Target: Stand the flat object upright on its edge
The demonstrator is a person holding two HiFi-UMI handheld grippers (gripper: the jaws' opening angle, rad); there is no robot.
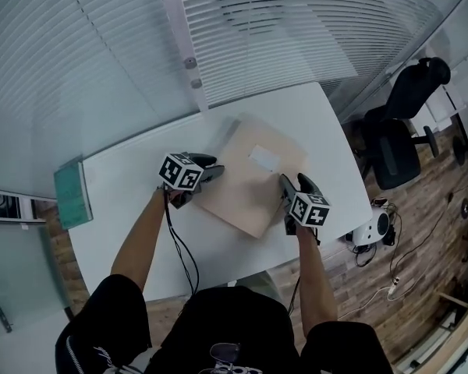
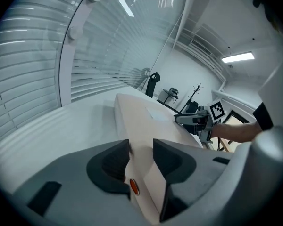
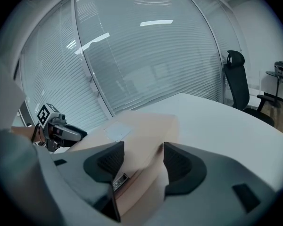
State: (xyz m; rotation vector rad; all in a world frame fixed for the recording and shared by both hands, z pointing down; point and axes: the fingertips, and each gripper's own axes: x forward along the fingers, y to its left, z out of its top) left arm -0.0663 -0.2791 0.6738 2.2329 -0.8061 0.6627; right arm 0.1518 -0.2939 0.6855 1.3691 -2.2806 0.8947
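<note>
A flat beige cardboard box (image 1: pixel 253 174) with a white label lies on the white table (image 1: pixel 132 185). My left gripper (image 1: pixel 212 175) is at the box's left edge. In the left gripper view that edge of the box (image 2: pixel 141 159) runs between the two jaws, which stand open close against its faces. My right gripper (image 1: pixel 284 184) is at the box's right edge. In the right gripper view a corner of the box (image 3: pixel 144 149) fills the gap between the jaws, which are shut on it. Each gripper shows in the other's view, the right gripper (image 2: pixel 198 121) and the left gripper (image 3: pixel 61 131).
A green book (image 1: pixel 72 193) lies at the table's left edge. A black office chair (image 1: pixel 398 123) stands to the right of the table. Glass walls with blinds (image 1: pixel 257 29) run behind it. A white device with cables (image 1: pixel 372 231) sits on the wooden floor.
</note>
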